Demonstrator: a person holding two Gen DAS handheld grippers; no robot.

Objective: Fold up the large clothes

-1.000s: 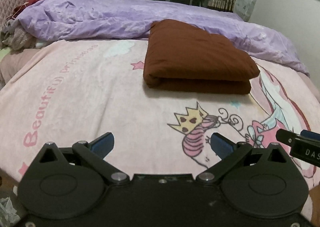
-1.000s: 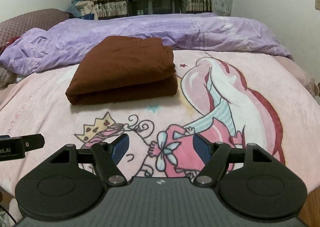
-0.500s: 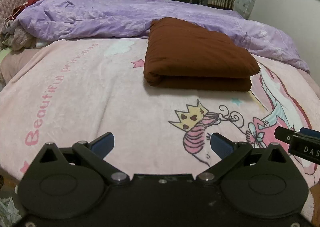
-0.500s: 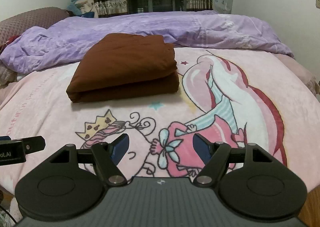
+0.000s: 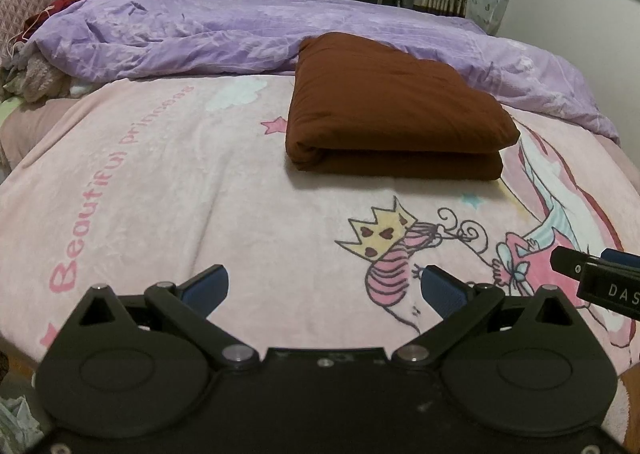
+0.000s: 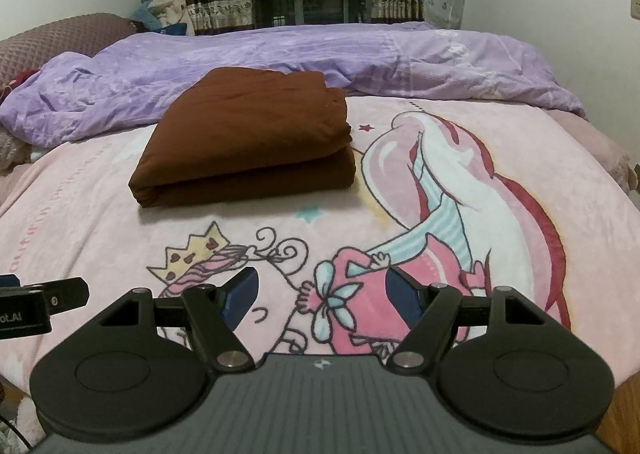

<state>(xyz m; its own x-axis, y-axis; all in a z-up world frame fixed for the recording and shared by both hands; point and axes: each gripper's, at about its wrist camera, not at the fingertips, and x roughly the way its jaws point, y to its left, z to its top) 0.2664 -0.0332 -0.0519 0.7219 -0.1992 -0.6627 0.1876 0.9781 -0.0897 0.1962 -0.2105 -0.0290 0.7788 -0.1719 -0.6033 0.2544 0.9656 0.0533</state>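
Brown folded garment (image 5: 394, 110) sits upper centre of frame on the pink blanket (image 5: 180, 190). Left claw (image 5: 324, 286) and right claw (image 6: 322, 294), both wide and empty, could snag and unfold its top layer.

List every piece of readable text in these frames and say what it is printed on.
"Beautiful princess": pink lettering on the pink cartoon-print blanket; blurred in the right wrist view.
"DAS", cut off at the frame edge: black body of the right gripper.
"oLAI", cut off: black body of the left gripper.
Folded brown garment: no text.
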